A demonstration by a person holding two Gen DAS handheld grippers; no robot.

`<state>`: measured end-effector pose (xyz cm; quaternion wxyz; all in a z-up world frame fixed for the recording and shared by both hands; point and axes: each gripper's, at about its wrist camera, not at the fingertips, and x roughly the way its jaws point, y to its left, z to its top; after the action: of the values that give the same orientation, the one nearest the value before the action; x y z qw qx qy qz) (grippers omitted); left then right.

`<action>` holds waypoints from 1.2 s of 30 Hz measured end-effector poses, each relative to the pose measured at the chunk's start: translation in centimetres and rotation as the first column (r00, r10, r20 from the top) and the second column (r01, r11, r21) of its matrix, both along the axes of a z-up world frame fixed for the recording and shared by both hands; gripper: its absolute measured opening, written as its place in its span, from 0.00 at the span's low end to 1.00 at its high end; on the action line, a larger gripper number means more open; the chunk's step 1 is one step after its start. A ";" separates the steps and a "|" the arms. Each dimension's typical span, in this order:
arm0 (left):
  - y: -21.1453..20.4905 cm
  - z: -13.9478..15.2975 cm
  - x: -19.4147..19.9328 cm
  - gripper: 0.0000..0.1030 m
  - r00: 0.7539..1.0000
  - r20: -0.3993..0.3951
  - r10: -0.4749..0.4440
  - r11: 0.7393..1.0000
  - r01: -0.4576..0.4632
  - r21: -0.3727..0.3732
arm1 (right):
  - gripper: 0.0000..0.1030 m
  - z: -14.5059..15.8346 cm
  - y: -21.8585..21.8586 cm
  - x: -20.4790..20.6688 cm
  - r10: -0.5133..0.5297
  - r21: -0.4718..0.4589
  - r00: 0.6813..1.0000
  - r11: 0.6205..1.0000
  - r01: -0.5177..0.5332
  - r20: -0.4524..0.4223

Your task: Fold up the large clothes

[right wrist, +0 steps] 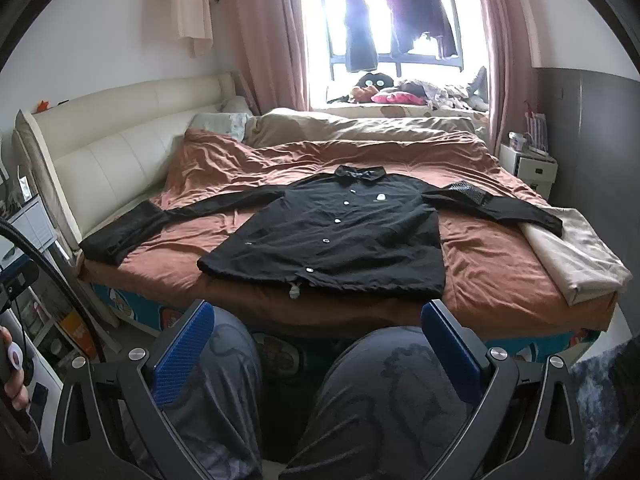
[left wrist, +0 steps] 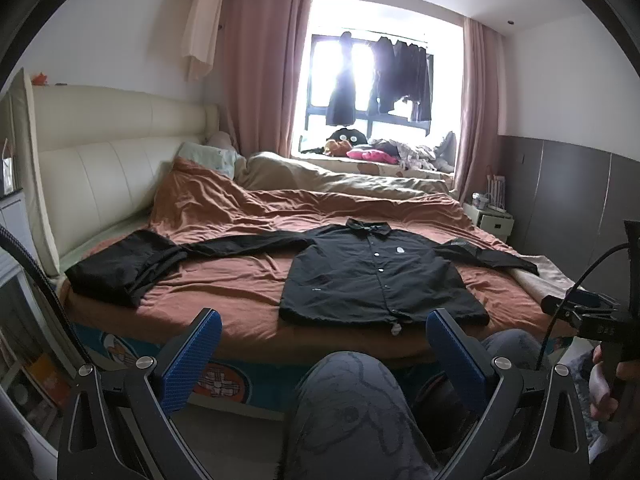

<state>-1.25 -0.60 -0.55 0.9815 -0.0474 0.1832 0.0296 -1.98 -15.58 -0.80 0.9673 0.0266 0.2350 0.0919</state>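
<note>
1. A black shirt (right wrist: 340, 236) lies spread flat, buttoned front up, on the brown bedspread (right wrist: 488, 264) — collar toward the window, hem along the near edge of the bed, apparently laid out so that it can be folded from where the person sits.
2. Both sleeves are stretched out sideways; the left sleeve (left wrist: 240, 246) reaches toward a dark folded garment (left wrist: 120, 272) near the headboard, the right sleeve (right wrist: 492, 204) ends on a cream folded cloth (right wrist: 576, 260).
3. The left gripper (left wrist: 324, 356) hangs back above the person's knee (left wrist: 348, 400), fingers spread wide and holding nothing.
4. The right gripper (right wrist: 316, 348) is likewise wide apart and empty — short of the hem, over both knees.
5. Folding appears not yet begun; a sleeve looks the likely first grasp.
</note>
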 end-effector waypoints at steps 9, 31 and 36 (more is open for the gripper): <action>-0.4 0.0 -0.1 1.00 1.000 0.003 -0.003 1.000 0.003 -0.003 | 1.00 0.5 -0.2 -0.1 -0.006 0.011 1.000 1.000 0.005 0.005; -0.4 0.5 -0.1 1.00 1.000 0.002 0.003 1.000 -0.003 -0.010 | 1.00 0.4 -0.3 0.1 0.007 -0.004 1.000 1.000 -0.007 0.003; -0.2 0.4 0.6 1.00 1.000 -0.005 -0.004 1.000 0.003 -0.019 | 1.00 0.3 -0.4 0.5 0.004 -0.001 1.000 1.000 -0.004 -0.002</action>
<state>-0.63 -0.81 -0.14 0.9806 -0.0561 0.1862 0.0263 -1.48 -15.97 -0.45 0.9669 0.0259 0.2359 0.0937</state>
